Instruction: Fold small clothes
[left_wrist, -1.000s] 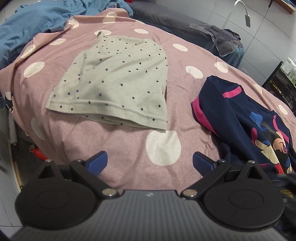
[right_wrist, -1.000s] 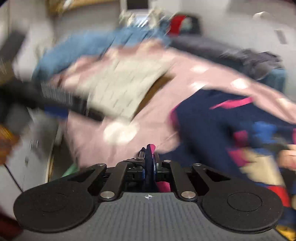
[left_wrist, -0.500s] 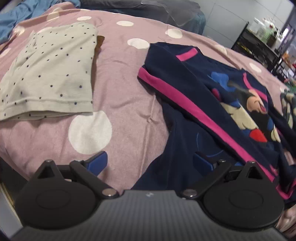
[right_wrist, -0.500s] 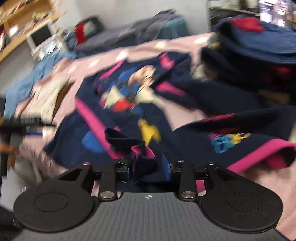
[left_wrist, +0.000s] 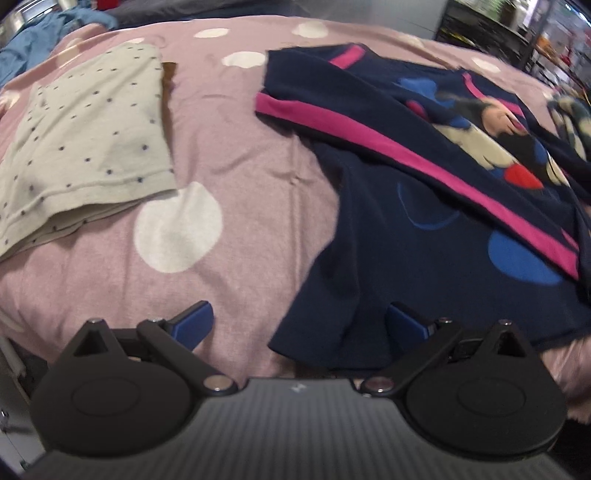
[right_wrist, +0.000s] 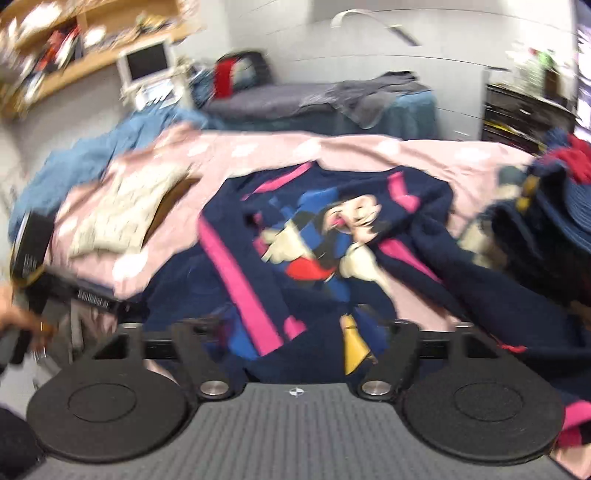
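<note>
A navy top with pink stripes and a cartoon mouse print (left_wrist: 424, 206) lies spread on the pink dotted bedspread (left_wrist: 240, 155); it also shows in the right wrist view (right_wrist: 295, 251). A folded grey dotted garment (left_wrist: 85, 136) lies to its left. My left gripper (left_wrist: 299, 325) is open, its blue pads either side of the top's near corner. My right gripper (right_wrist: 299, 332) is open over the top's near edge; the view is blurred.
A heap of dark clothes (right_wrist: 546, 229) lies at the right of the bed. A blue blanket (right_wrist: 74, 166) lies at the far left. A shelf with a monitor (right_wrist: 146, 66) and a grey couch (right_wrist: 332, 103) stand behind the bed.
My left gripper has moved right, from the grey garment to the navy top's near corner. My right gripper was shut on the top half a second ago and now stands open.
</note>
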